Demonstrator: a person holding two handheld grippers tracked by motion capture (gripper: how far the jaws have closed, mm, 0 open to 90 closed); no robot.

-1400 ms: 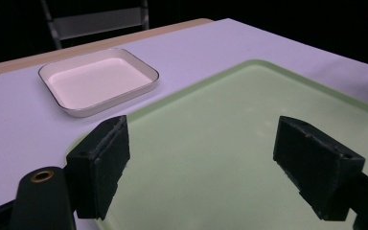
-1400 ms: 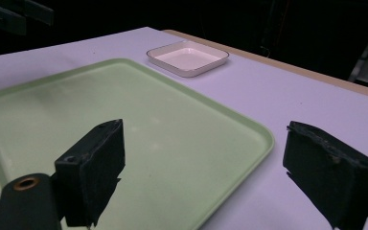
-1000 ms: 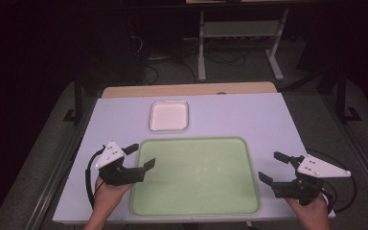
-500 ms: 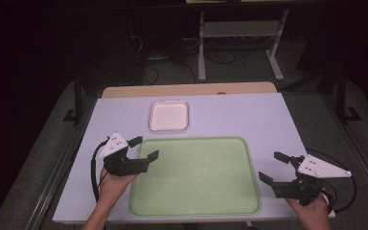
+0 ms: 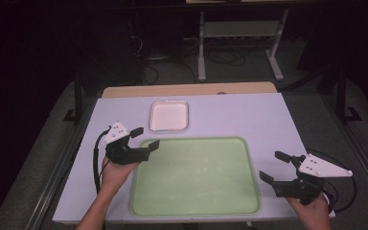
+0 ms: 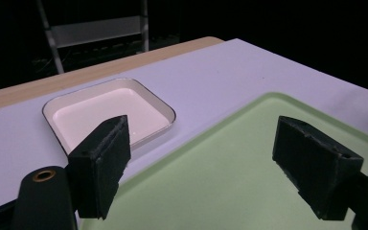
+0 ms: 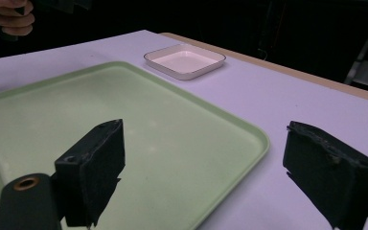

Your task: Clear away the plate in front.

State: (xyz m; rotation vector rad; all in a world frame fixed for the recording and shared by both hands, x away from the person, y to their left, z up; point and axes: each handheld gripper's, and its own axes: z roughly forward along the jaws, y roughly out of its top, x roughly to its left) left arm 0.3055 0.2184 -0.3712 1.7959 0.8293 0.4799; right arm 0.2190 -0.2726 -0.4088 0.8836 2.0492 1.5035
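A large pale green tray (image 5: 196, 175) lies empty on the near half of the lilac table (image 5: 249, 117). Just beyond its far left corner sits a small white dish (image 5: 169, 115), also empty. My left gripper (image 5: 146, 137) hangs open over the tray's far left corner, its jaws pointing right. In the left gripper view the left gripper (image 6: 202, 127) frames the dish (image 6: 108, 110) and the tray (image 6: 249, 167). My right gripper (image 5: 270, 165) is open beside the tray's right edge, holding nothing. The right gripper view has the right gripper (image 7: 206, 128) spread over the tray (image 7: 100, 105), the dish (image 7: 184, 60) farther off.
A wooden strip (image 5: 187, 89) runs along the table's far edge. Behind it a metal stand (image 5: 239, 43) and cables lie on the dark floor. The other hand (image 7: 7, 19) shows at the top left of the right gripper view.
My left gripper has moved forward and to the right, from the tray's left edge to its far left corner near the dish. The right gripper has stayed put.
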